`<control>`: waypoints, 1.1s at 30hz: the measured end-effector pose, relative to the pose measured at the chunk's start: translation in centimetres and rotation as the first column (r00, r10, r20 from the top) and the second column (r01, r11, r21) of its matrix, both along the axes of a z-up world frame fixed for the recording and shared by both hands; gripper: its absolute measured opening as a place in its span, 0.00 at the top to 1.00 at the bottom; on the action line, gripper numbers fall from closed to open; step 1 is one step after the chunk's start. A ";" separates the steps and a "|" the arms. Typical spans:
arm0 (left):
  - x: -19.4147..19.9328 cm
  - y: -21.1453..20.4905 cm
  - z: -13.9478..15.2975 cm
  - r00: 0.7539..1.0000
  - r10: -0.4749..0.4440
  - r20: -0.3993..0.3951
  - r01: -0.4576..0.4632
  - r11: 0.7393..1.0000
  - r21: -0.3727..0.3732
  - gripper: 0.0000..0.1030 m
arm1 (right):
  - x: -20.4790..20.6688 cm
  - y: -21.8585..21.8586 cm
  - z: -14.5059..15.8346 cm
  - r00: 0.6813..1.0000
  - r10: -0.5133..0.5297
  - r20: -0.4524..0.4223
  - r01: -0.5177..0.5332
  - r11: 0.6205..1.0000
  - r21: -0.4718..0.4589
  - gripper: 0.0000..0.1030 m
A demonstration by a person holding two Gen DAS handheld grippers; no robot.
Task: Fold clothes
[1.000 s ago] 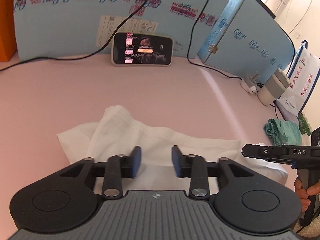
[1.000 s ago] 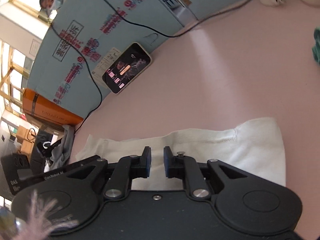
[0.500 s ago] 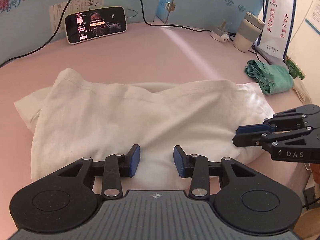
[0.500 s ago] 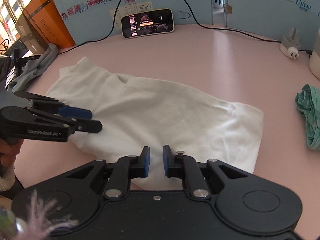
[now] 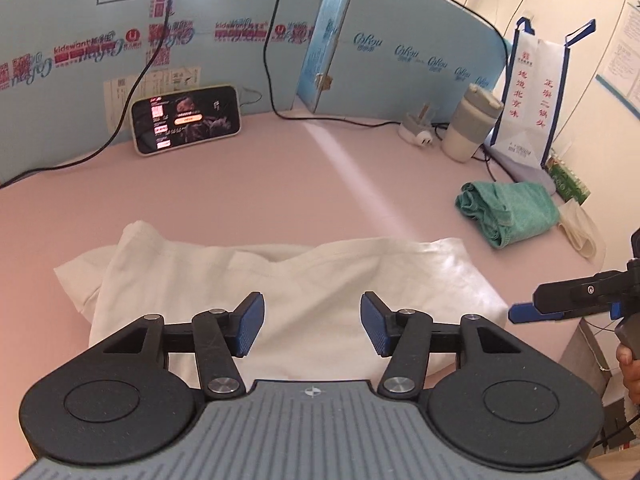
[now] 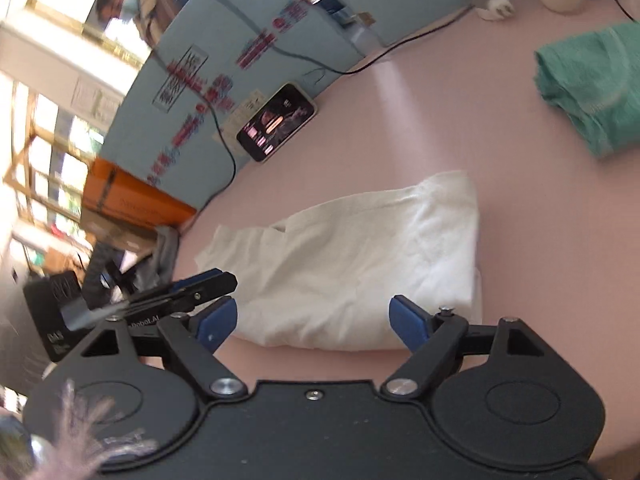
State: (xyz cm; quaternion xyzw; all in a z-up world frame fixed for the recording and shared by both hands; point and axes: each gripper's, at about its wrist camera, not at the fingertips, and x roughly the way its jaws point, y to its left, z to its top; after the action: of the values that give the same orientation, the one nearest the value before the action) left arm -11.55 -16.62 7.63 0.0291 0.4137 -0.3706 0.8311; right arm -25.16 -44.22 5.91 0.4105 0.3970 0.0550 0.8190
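Observation:
A white garment (image 5: 280, 280) lies folded in a rough band on the pink table (image 5: 240, 184); it also shows in the right wrist view (image 6: 360, 256). My left gripper (image 5: 312, 326) is open and empty, just above the garment's near edge. My right gripper (image 6: 314, 318) is open and empty, at the garment's near edge. The right gripper's tip shows at the right of the left wrist view (image 5: 560, 304), off the garment's right end. The left gripper shows at the left of the right wrist view (image 6: 188, 292).
A folded green cloth (image 5: 508, 212) lies at the right (image 6: 592, 84). A phone (image 5: 186, 118) leans on the blue back panel, with cables. A charger (image 5: 416, 132), a cup (image 5: 468, 128) and a paper bag (image 5: 532, 92) stand at the back right. An orange box (image 6: 132, 200) is far left.
Both grippers have opened wide; the right one was nearly shut before. Both have dropped lower and drawn back towards the garment's near edge. The garment lies still on the table.

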 end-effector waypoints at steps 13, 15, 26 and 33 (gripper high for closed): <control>1.0 -4.8 -3.9 0.992 -0.128 0.015 0.128 0.991 0.033 0.53 | -5.2 -1.5 -7.5 0.913 -0.369 -0.175 0.408 0.845 0.347 0.19; 2.0 -4.9 -4.8 0.995 -0.097 0.023 0.096 0.993 0.066 0.55 | -4.5 -1.4 -7.6 0.912 -0.373 -0.169 0.409 0.850 0.331 0.20; 4.8 -3.1 -4.6 0.999 0.054 0.003 -0.054 0.997 0.058 0.55 | -1.9 -1.2 -7.5 0.909 -0.397 -0.126 0.416 0.881 0.226 0.27; 1.5 -4.1 -4.1 0.998 -0.059 -0.030 0.060 0.997 0.044 0.54 | -1.5 -1.0 -7.2 0.897 -0.415 -0.151 0.434 0.891 0.129 0.58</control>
State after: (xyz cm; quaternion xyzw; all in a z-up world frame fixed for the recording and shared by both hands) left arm -10.04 -20.73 3.48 0.0545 0.4326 -0.3863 0.8128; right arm -26.63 -45.23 -1.25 0.5542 0.3401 -0.1187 0.7504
